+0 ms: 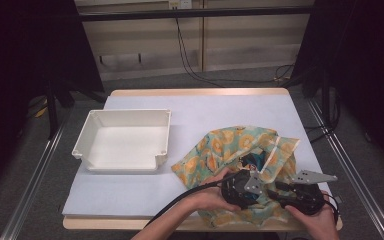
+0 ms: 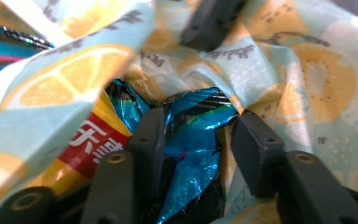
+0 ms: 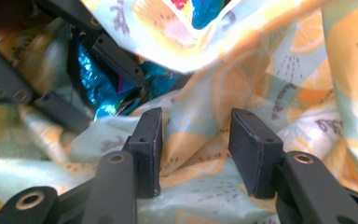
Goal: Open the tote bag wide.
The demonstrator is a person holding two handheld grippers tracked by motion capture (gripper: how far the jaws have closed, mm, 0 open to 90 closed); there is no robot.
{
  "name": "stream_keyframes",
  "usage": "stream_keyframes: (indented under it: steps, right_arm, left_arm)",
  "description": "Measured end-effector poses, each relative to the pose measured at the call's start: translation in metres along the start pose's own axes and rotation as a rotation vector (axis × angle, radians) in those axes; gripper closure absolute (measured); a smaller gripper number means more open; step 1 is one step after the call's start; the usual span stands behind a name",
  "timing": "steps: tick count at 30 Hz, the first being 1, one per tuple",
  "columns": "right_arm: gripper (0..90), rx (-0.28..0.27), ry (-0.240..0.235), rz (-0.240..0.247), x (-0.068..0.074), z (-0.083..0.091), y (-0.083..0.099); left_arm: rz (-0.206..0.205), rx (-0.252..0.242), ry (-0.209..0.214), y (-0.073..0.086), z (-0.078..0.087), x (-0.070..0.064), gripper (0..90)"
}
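At the near edge of the table (image 1: 130, 197), a person's two forearms come in from the bottom of the high view, each hand holding a gripper over a lemon-print fabric bag (image 1: 220, 145) that lies crumpled at the table's near right. The left gripper (image 1: 252, 182) and the right gripper (image 1: 280, 187) sit close together on the bag's near side, their tips half buried in folds of cloth there. In the left gripper view, that tool's jaws stand apart around a shiny blue foil snack packet (image 2: 193, 140) inside the bag's mouth, one jaw against the foil, nothing yet pinched; a red-and-yellow packet (image 2: 93, 140) with white lettering peeks out beside it, mostly covered by cloth. In the right gripper view, the right tool's jaws are also spread, a ridge of the printed fabric rising between them without being clamped, and the left gripper (image 3: 93, 65) shows beyond, pushed into the blue foil. How much the bag holds cannot be made out. Farther back and to the left, well apart from the bag, stands a white plastic tray (image 1: 87, 137).
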State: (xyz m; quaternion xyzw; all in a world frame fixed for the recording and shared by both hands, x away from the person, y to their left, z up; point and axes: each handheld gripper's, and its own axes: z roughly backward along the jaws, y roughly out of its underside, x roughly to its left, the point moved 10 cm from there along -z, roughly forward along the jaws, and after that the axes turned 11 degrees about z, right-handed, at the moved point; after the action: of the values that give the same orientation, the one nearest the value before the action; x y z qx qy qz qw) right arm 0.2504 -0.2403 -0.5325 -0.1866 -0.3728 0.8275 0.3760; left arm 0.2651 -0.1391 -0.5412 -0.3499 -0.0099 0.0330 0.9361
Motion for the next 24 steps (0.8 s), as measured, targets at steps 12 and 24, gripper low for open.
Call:
stream_keyframes:
  steps: [12, 24]
  right_arm:
    - [54.9, 0.009, -0.005, -0.003, 0.001, -0.002, 0.001]
    - [47.7, -0.093, -0.104, 0.008, 0.018, 0.009, -0.018]
  left_arm:
    - [0.097, -0.014, 0.039, 0.001, -0.001, 0.006, 79.9]
    - [0.226, -0.113, 0.113, -0.009, 0.016, 0.019, 85.7]
